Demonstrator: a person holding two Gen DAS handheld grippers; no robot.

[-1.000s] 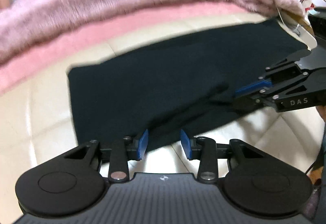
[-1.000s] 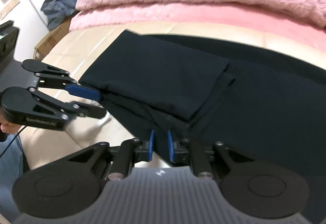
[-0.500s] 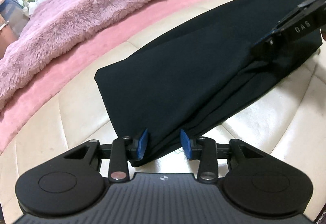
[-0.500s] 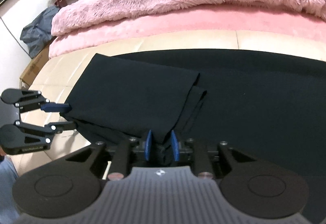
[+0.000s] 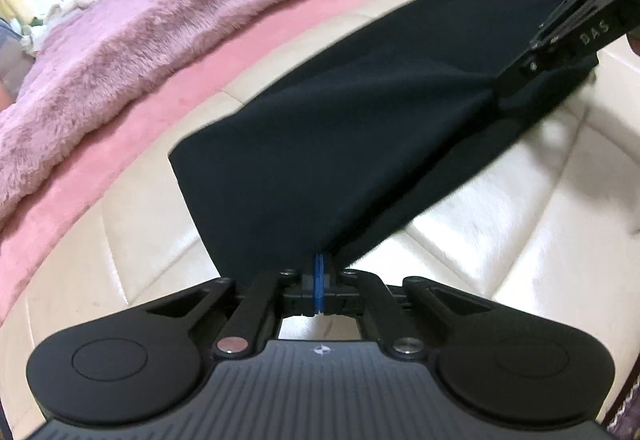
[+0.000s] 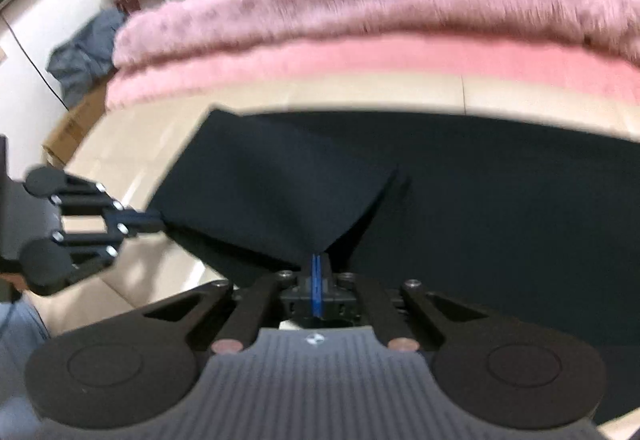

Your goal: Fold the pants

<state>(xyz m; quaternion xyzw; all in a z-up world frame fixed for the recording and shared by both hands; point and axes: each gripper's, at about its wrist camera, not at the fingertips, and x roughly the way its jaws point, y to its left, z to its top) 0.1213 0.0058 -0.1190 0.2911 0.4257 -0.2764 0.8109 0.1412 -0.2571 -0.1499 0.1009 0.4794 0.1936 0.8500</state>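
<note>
The black pants (image 5: pixel 360 128) lie across a cream quilted surface (image 5: pixel 520 224), with one end folded over on top. My left gripper (image 5: pixel 319 260) is shut on the near corner of that folded end, and the cloth rises into its blue pads. Farther along the same edge, my right gripper (image 5: pixel 502 88) bites the fabric at the upper right. In the right wrist view the right gripper (image 6: pixel 317 260) is shut on the pants (image 6: pixel 500 208) at the folded flap's near edge. There my left gripper (image 6: pixel 154 218) holds the flap's left corner, and the cloth stretches between the two.
A fluffy pink blanket (image 5: pixel 168 24) and a pink sheet (image 5: pixel 132 144) run behind the pants. A cardboard box (image 6: pixel 72 132) and a grey garment (image 6: pixel 86 52) sit off the surface's far left. A blue-clad leg (image 6: pixel 18 336) shows at the lower left.
Both grippers have closed on the pants' near edge, the left one from wide open. The pinched edge has lifted a little and pulls taut between them. The left view has rolled.
</note>
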